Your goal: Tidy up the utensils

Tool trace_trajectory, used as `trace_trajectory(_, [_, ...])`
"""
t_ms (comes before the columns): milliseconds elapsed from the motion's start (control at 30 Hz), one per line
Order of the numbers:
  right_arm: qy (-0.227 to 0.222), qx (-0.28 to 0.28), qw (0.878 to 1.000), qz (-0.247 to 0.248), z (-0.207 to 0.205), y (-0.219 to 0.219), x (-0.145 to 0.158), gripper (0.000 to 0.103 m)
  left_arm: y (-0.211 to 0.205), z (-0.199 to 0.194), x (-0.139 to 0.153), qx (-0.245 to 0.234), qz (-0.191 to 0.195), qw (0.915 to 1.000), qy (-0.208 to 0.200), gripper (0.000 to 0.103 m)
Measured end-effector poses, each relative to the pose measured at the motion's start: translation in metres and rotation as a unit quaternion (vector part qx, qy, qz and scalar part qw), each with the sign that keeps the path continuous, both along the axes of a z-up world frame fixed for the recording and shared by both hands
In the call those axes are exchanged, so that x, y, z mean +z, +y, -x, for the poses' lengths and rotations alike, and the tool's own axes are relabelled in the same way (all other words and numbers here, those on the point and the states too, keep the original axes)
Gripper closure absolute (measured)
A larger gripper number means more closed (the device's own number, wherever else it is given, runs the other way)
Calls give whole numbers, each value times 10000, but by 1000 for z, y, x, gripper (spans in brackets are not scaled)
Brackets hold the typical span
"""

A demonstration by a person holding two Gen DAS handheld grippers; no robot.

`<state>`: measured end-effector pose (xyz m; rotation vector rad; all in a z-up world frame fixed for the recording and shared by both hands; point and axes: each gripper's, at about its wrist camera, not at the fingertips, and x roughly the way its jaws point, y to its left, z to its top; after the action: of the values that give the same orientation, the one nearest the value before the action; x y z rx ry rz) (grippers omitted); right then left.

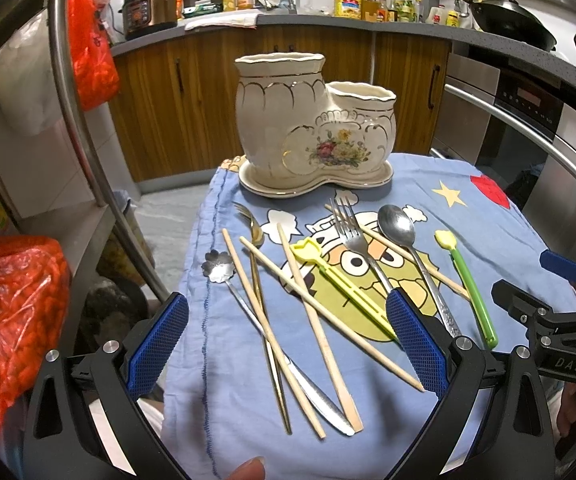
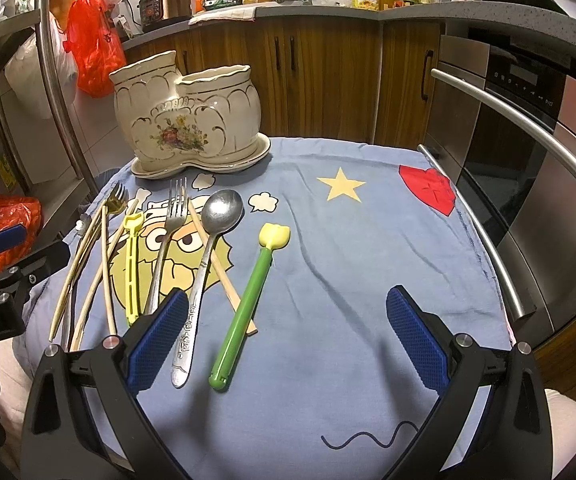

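Note:
A cream two-pot ceramic holder stands on its saucer at the far edge of a blue cartoon cloth. Loose utensils lie in front of it: wooden chopsticks, a gold fork, a flower-head spoon, a steel fork, a steel spoon, a yellow plastic stick and a green-handled tool. My left gripper hangs open over the chopstick ends. My right gripper is open near the green handle, holding nothing.
A steel rack post and red bags stand at the left. An oven with a bar handle is close on the right. Wooden cabinets and a crowded counter lie behind. A fingertip shows at the bottom edge.

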<state>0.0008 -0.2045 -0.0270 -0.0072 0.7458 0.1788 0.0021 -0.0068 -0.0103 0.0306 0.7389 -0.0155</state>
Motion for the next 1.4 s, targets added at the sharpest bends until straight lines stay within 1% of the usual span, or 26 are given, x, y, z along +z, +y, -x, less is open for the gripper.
trace_trajectory(467, [78, 6, 10000, 3, -2, 1, -4, 5, 1, -3, 0, -53, -13, 10000, -10, 5])
trace_trajectory(567, [78, 4, 9999, 73, -4, 3, -5, 5, 7, -3, 2, -164, 252, 9995, -97, 5])
trace_trajectory(600, [73, 8, 9999, 85, -4, 4, -5, 5, 9, -4, 3, -132, 257, 9995, -119, 5])
trace_trajectory(667, [39, 52, 10000, 47, -5, 4, -5, 5, 11, -7, 1, -4, 112, 9999, -103, 5])
trace_trajectory(733, [26, 119, 9999, -60, -6, 3, -5, 5, 14, -12, -3, 10, 94, 10000, 5, 5])
trace_trajectory(800, [49, 204, 9996, -189, -9, 1, -5, 5, 16, -15, -7, -37, 105, 9999, 63, 5])
trace_trajectory(867, [121, 273, 9992, -275, -13, 0, -7, 5, 16, -17, -10, -74, 16, 10000, 48, 5])
trace_trajectory(1000, [180, 386, 9986, -309, -19, 3, -9, 5, 17, -20, -14, -248, 35, 9996, 107, 6])
trace_trajectory(1067, [218, 406, 9984, -317, -22, 4, -10, 5, 20, -21, -15, -257, 32, 9996, 110, 6])
trace_trajectory(1133, [294, 417, 9984, -242, -28, 8, -12, 13, 25, -23, -15, -234, 50, 9996, 123, 6])
trace_trajectory(1200, [432, 419, 9980, -188, -36, 12, -13, 28, 30, -24, -14, -194, 95, 9997, 152, 6])
trace_trajectory(1233, [520, 411, 9976, -196, -41, 12, -14, 33, 32, -25, -12, -200, 109, 9996, 167, 6])
trace_trajectory(1267, [614, 394, 9971, -209, -45, 12, -15, 36, 35, -26, -9, -233, 111, 9995, 173, 6])
trace_trajectory(1333, [858, 374, 9951, -322, -55, 11, -16, 50, 38, -25, 1, -295, 31, 9995, 84, 6])
trace_trajectory(1367, [997, 350, 9935, -423, -61, 9, -16, 54, 41, -25, 4, -305, -5, 9995, 51, 6])
trace_trajectory(1400, [1082, 332, 9923, -503, -64, 8, -16, 60, 42, -25, 7, -306, -38, 9995, 23, 6])
